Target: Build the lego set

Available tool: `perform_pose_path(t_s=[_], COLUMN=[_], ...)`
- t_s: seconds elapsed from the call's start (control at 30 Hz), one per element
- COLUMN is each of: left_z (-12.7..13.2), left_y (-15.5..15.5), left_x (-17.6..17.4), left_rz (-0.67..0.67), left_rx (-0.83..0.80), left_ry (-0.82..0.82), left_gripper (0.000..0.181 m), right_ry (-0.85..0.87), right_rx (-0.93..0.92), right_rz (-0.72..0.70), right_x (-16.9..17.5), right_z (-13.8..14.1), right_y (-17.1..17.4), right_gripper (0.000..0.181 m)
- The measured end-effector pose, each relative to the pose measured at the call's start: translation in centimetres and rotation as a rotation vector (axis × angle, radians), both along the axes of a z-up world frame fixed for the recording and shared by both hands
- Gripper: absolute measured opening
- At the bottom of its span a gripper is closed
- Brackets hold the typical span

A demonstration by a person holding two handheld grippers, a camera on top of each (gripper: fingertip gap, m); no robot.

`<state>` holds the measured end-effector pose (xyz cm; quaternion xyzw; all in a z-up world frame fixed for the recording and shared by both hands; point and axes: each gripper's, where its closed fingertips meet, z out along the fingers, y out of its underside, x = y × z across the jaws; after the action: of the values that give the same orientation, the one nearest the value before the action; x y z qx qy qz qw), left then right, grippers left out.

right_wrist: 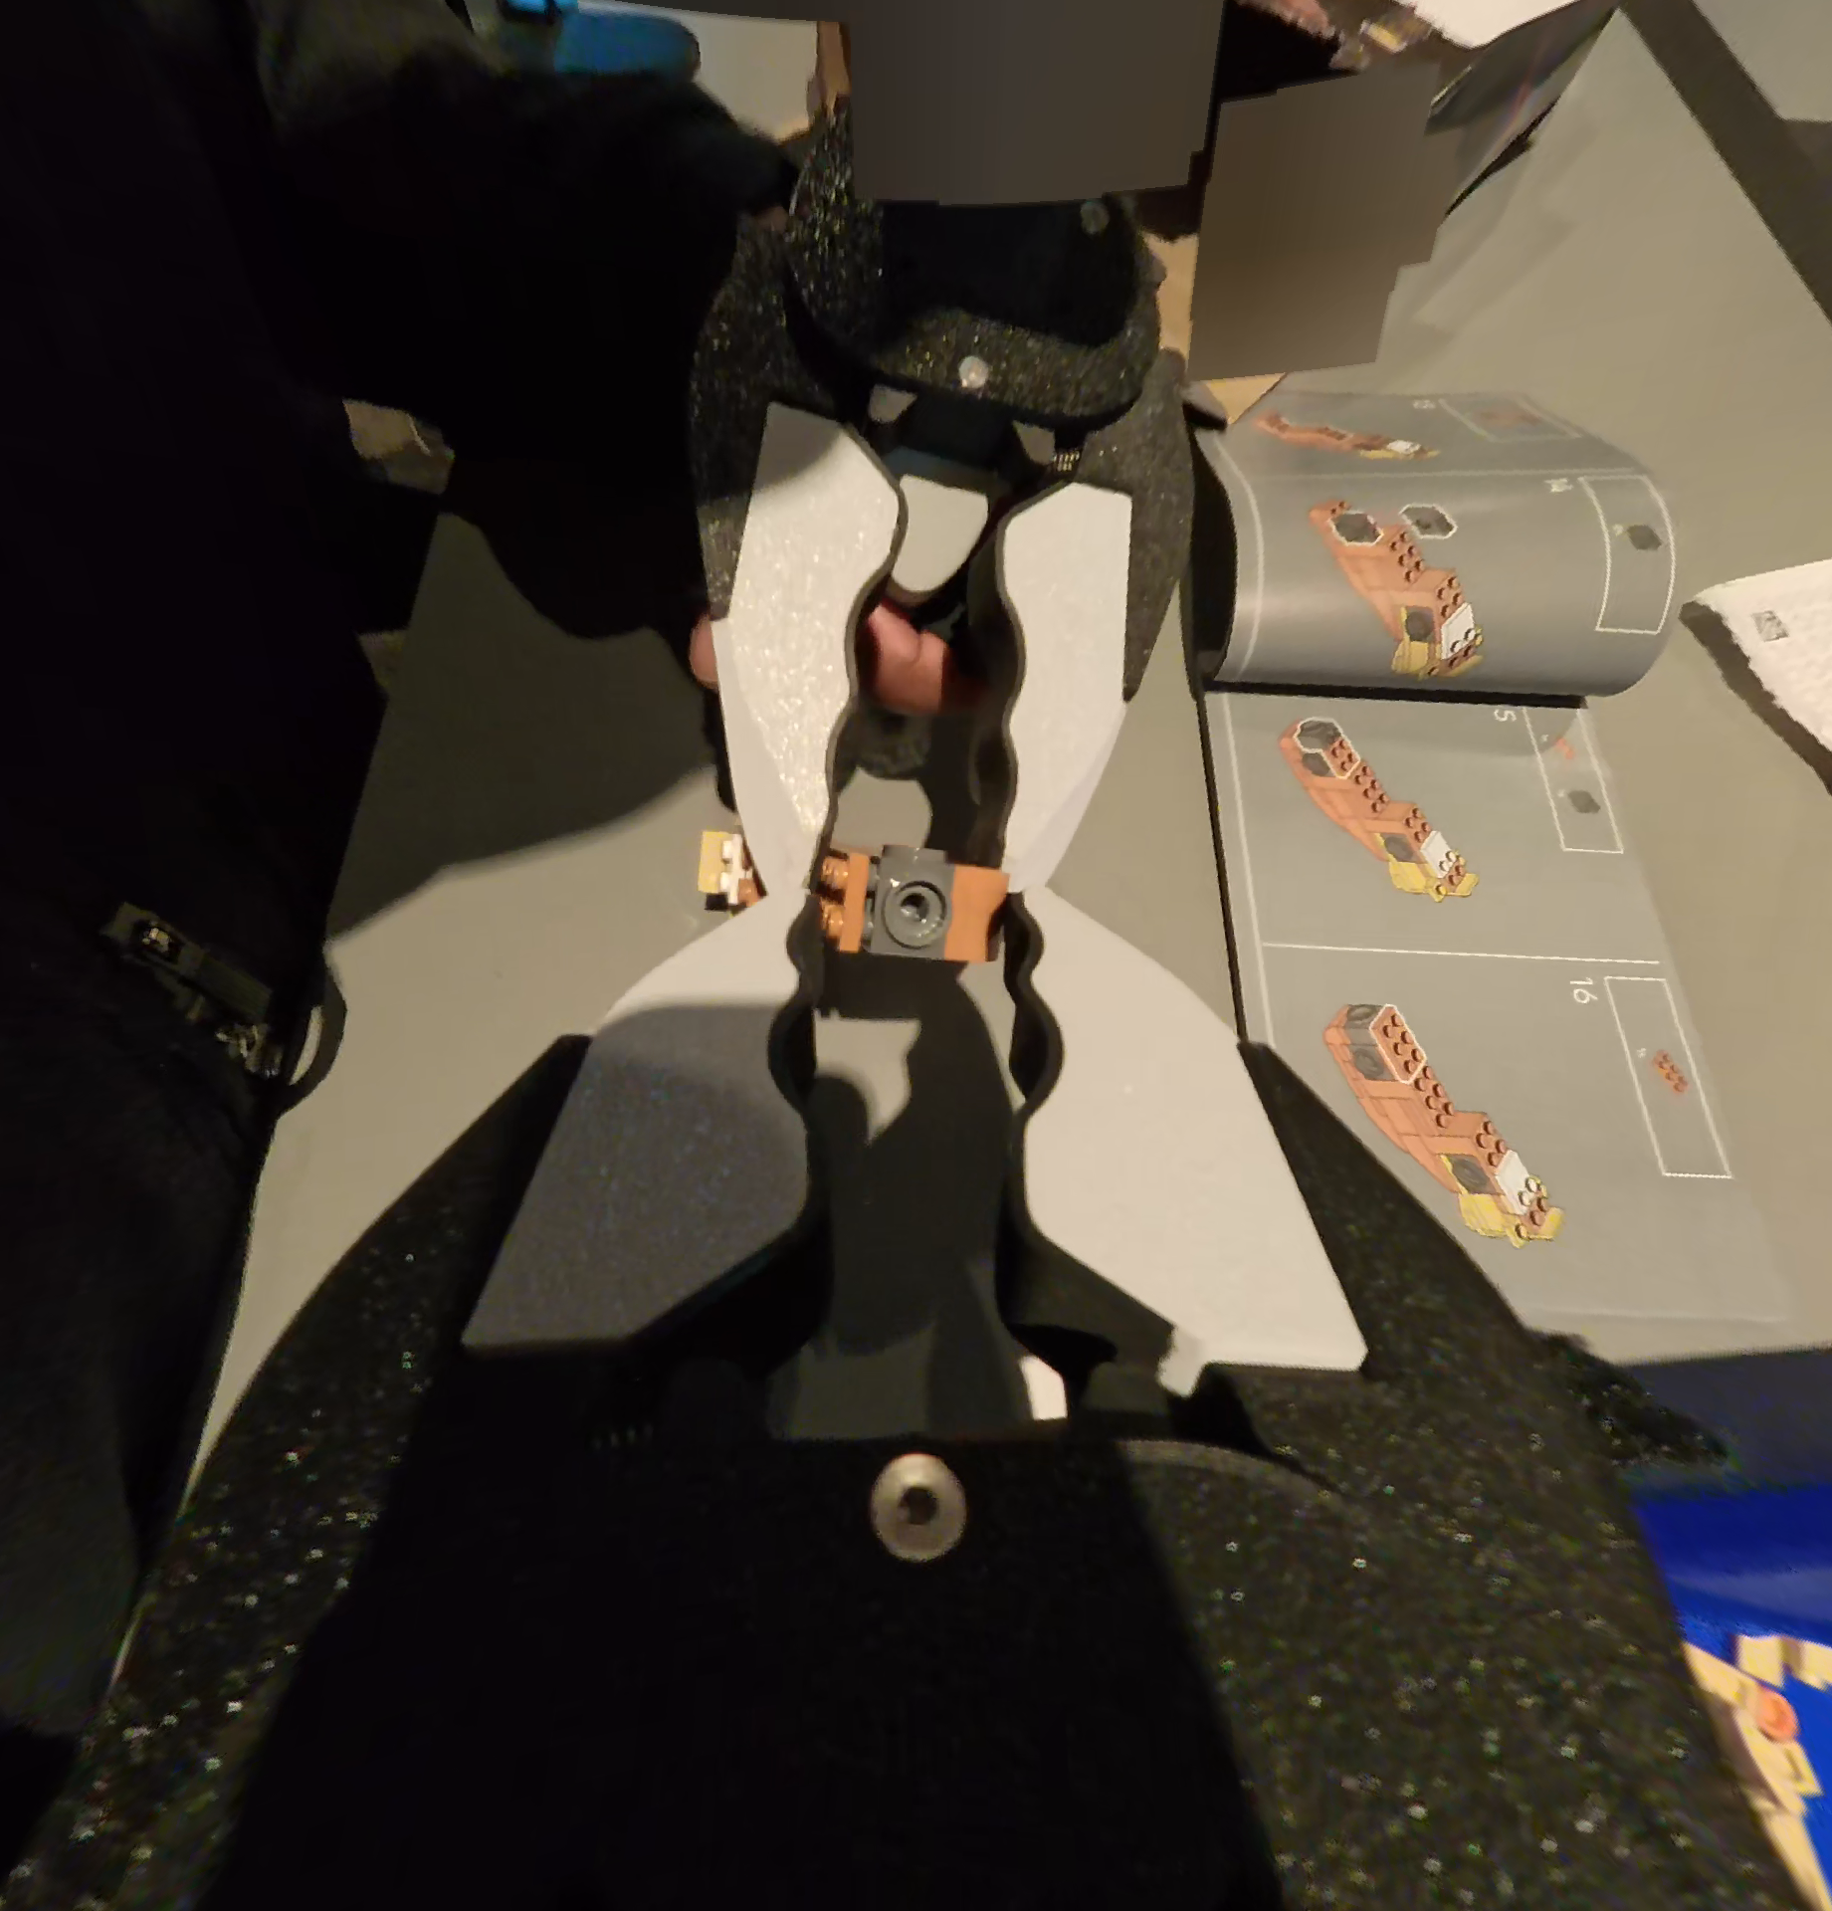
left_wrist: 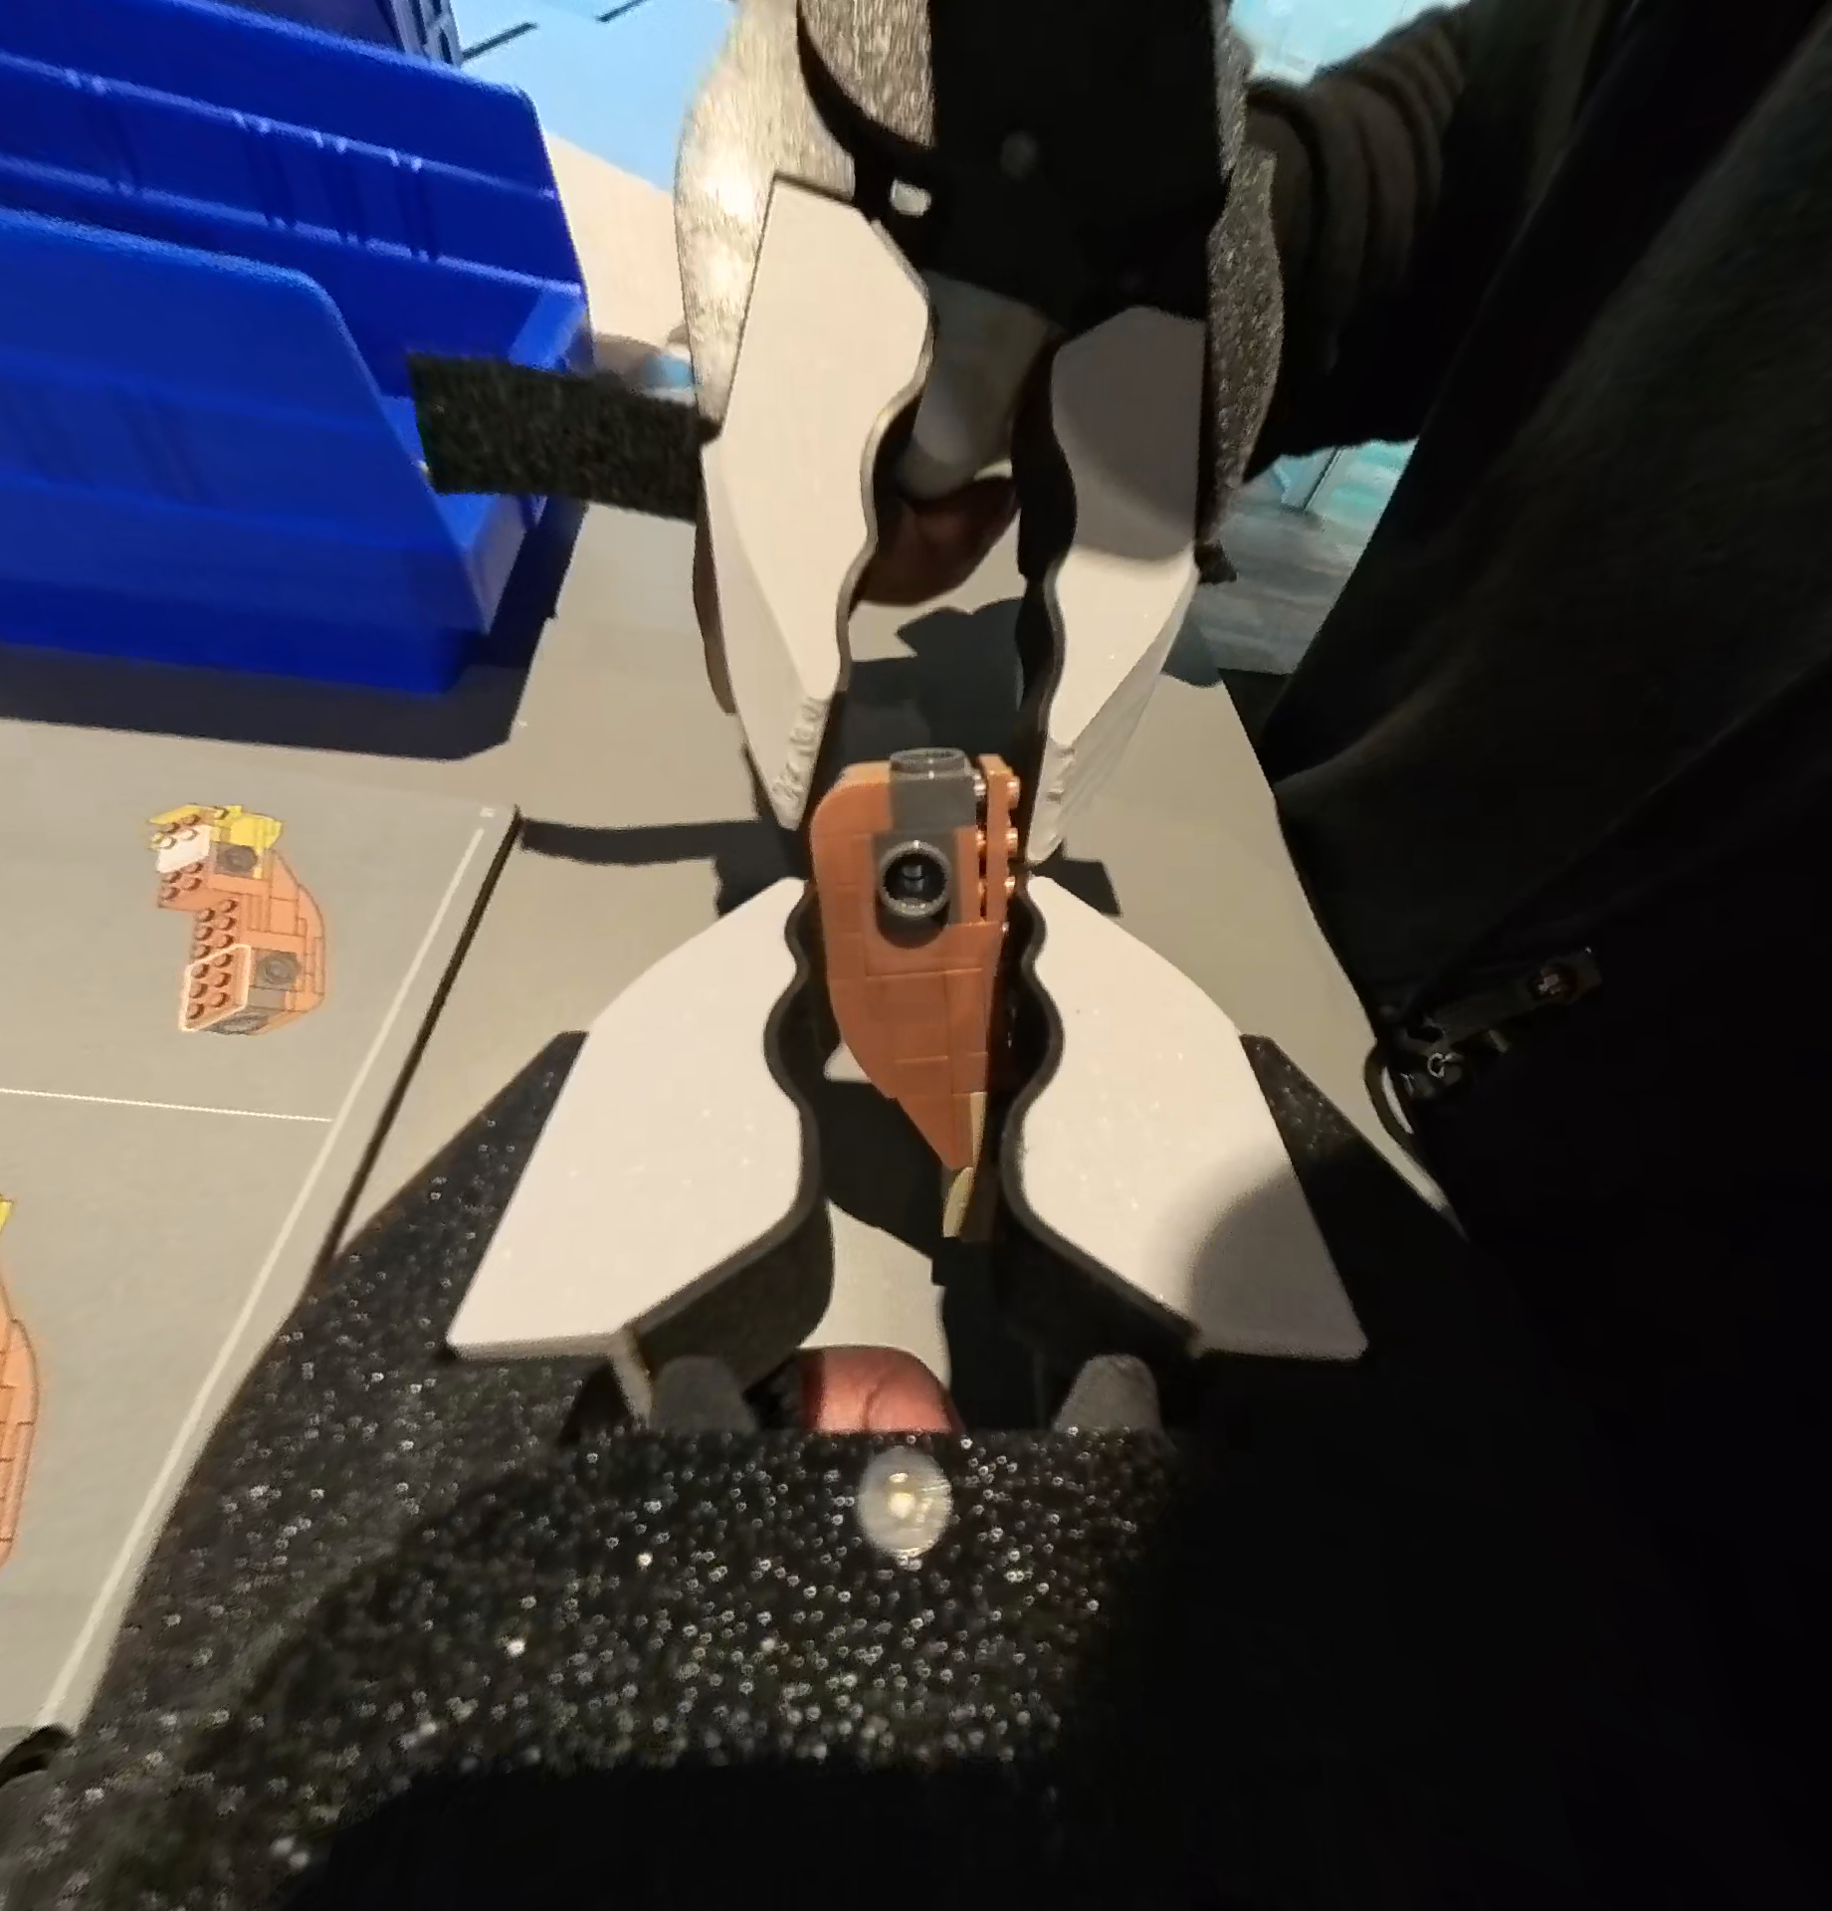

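Note:
A brown Lego assembly [left_wrist: 891,1013] with a dark grey stud brick [left_wrist: 913,879] on its side is held above the grey table. My left gripper [left_wrist: 906,900] is shut on it, its jaws along the assembly's length. My right gripper [left_wrist: 922,796] comes from the opposite side and its tips close on the assembly's far end. In the right wrist view the assembly [right_wrist: 979,910] shows end-on with a grey stud brick [right_wrist: 911,908], pinched between my right gripper [right_wrist: 911,931] and the left gripper [right_wrist: 901,858] beyond it.
An open instruction booklet [right_wrist: 1459,931] lies on the table, also in the left wrist view [left_wrist: 219,982]. Blue bins [left_wrist: 219,414] stand behind it. A small tan, white and brown Lego piece [right_wrist: 725,874] lies on the table. A person's dark clothing [left_wrist: 1563,620] is close by. Only a small space, under 4 cm, lies between the two pairs of fingers.

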<state>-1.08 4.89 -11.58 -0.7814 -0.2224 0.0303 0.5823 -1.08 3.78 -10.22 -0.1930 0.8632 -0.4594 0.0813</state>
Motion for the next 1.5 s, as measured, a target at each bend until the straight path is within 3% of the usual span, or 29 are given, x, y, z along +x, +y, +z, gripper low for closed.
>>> perform_pose_path(t_s=[0.23, 0.37, 0.57, 1.1, 1.33, 1.5], left_z=[0.9, 1.3, 1.4, 1.5, 1.5, 1.8], left_y=[-0.5, -0.6, -0.6, -0.6, -0.5, -0.7], left_x=[-0.7, -1.3, -1.6, -1.6, -1.5, -1.8], left_rz=[0.029, 0.055, 0.074, 0.084, 0.082, 0.101], left_rx=[0.078, 0.096, 0.094, 0.063, 0.063, 0.078], left_ry=[-0.004, 0.014, 0.041, 0.108, 0.112, 0.123], left_gripper=[0.033, 0.033, 0.033, 0.032, 0.032, 0.033], right_ry=[-0.057, -0.24, -0.329, -0.125, -0.096, -0.176], right_rx=[-0.14, -0.272, -0.312, -0.312, -0.322, -0.351], right_rz=[-0.017, -0.076, -0.067, -0.015, 0.016, -0.005], right_x=[-1.1, -1.8, -1.6, -1.3, -1.3, -1.5], right_z=[0.9, 2.5, 2.4, 2.4, 2.5, 2.9], right_y=[0.3, -0.3, -0.7, -1.1, -1.1, -1.3], right_gripper=[0.04, 0.041, 0.038, 0.029, 0.028, 0.028])
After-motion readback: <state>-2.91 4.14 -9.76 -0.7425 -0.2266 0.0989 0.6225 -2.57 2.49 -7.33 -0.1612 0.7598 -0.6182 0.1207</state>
